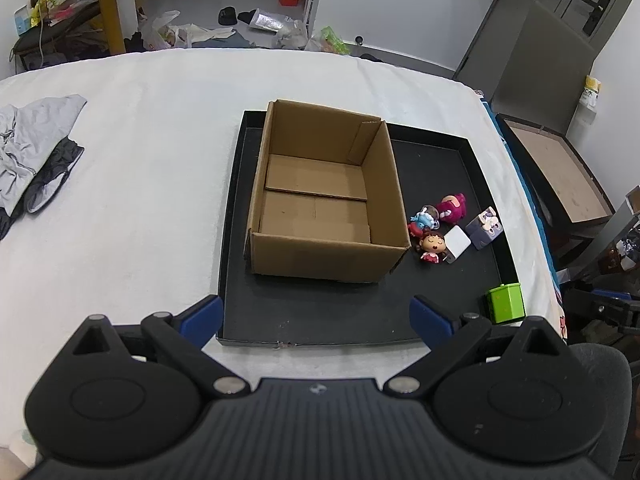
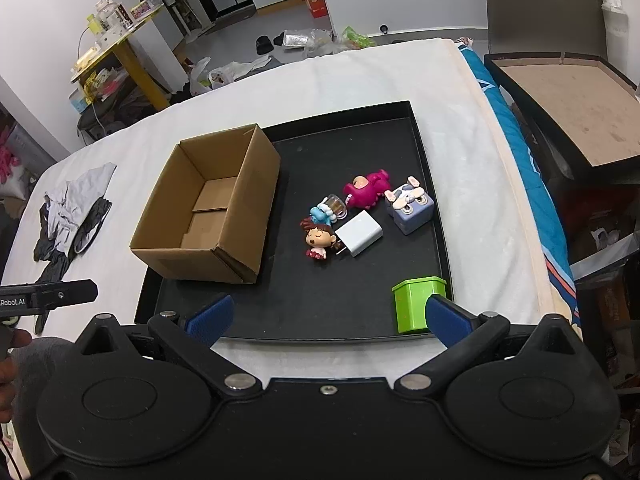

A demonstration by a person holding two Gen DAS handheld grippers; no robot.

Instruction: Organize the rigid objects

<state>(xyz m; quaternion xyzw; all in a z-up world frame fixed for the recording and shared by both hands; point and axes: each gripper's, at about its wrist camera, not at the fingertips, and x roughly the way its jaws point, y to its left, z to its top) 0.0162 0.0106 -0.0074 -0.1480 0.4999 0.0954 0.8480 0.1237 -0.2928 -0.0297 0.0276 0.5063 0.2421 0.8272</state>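
Presently, contents listed left to right:
Clothing: grey and black garments (image 2: 74, 216), left edge of the white bed cover (image 2: 360, 80).
Left gripper (image 1: 316, 318): jaws spread wide, nothing between them, over the tray's near edge.
Tray: 1 black tray (image 2: 424, 152) on the cover.
Box: 1 open cardboard box (image 2: 208, 204), empty, tray's left half.
Toys: brown-haired doll (image 2: 318, 238), blue figure (image 2: 322, 213), magenta figure (image 2: 368, 187), grouped right of the box.
Charger: 1 white plug block (image 2: 360, 232), touching the doll.
Cube: 1 lavender cube (image 2: 410, 206), near the tray's right edge.
Container: 1 green container (image 2: 416, 300), near-right corner.
Right gripper (image 2: 328, 316): jaws spread, empty.
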